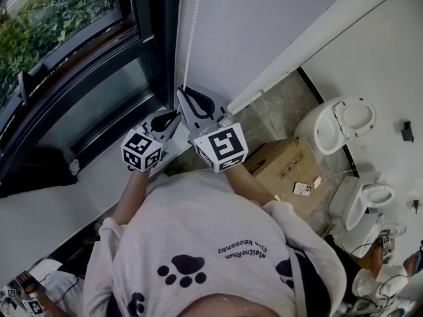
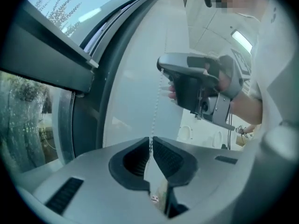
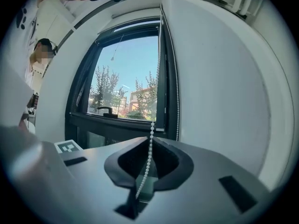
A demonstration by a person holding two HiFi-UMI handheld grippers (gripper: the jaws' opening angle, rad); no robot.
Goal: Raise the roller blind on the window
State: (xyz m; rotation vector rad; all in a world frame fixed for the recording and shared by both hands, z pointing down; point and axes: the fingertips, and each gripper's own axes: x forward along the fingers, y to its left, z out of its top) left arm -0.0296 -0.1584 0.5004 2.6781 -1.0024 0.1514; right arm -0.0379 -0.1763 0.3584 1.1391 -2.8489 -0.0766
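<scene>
Stood close against a dark-framed window (image 3: pixel 126 78), both hands up at the thin white beaded pull chain (image 3: pixel 159 73). Found that chain hanging in two strands down the right edge of the frame, just beside a plain white wall (image 3: pixel 224 87). Had the left gripper (image 2: pixel 151 142) pinched narrow on one strand, beads caught right at the meeting tips of the jaws and rising straight up from there. Had the right gripper (image 3: pixel 151 141) closed to a sliver on the chain as well, higher up than the left one, with beads running down between its dark ribbed pads (image 3: pixel 170 160) and trailing loose behind them. Pointed both grippers roughly level towards the window side, close together without touching. Could not pick out the roller blind's fabric in any view. Saw blue sky, green trees (image 3: pixel 105 90) and a reddish building through the glass, and a black window handle (image 3: pixel 103 110) on the lower sash. Wore a pale grey sweatshirt with dark paw prints (image 1: pixel 198 243), seen from above in the head view. Left a brown cardboard box (image 1: pixel 284 167) on the mottled stone floor (image 1: pixel 277 111) behind, near several white ceramic toilets (image 1: pixel 340 124) along the far wall. Glimpsed a second person (image 3: pixel 39 55) at the left of the right gripper view.
</scene>
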